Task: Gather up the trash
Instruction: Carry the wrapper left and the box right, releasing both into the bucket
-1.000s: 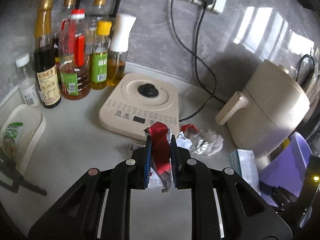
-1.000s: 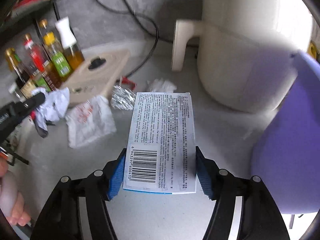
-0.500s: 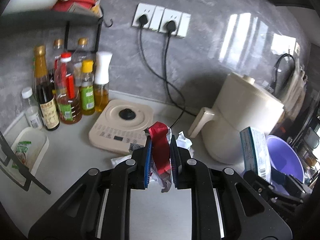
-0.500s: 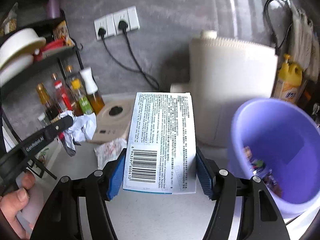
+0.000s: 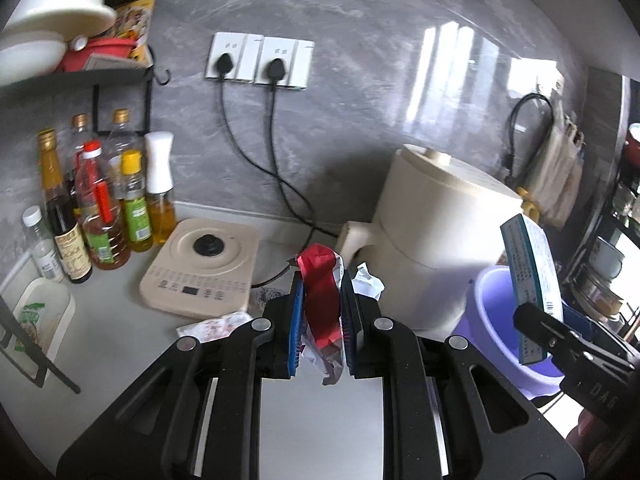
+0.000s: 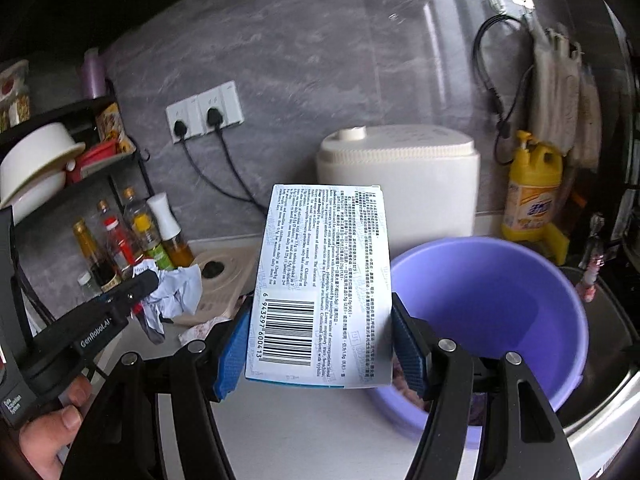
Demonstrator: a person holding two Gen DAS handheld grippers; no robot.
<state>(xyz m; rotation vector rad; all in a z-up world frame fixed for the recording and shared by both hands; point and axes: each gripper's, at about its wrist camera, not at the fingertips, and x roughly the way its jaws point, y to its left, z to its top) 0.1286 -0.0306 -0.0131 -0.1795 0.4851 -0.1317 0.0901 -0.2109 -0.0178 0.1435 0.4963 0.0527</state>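
Note:
My left gripper [image 5: 322, 308] is shut on a crumpled red and white wrapper [image 5: 320, 292], held above the counter; in the right wrist view the same gripper [image 6: 138, 280] and its wrapper [image 6: 176, 292] show at the left. My right gripper [image 6: 320, 340] is shut on a white medicine box [image 6: 324, 280] with a barcode, raised just left of a purple basin [image 6: 500, 304] holding some scraps. In the left wrist view that box [image 5: 528, 280] hangs over the basin [image 5: 492, 320] at the right. A white and red wrapper [image 5: 214, 326] and crumpled paper [image 5: 368, 282] lie on the counter.
A cream induction cooker [image 5: 202, 264] and a cream appliance [image 5: 436, 240] stand on the counter, with their cords plugged into wall sockets [image 5: 258, 60]. Oil and sauce bottles [image 5: 104, 208] line the left, under a black rack. A yellow detergent bottle [image 6: 530, 188] stands behind the basin.
Both grippers rose and drew back from the counter with their loads. The purple basin came into full view in front of the right gripper, and the box now hangs beside it.

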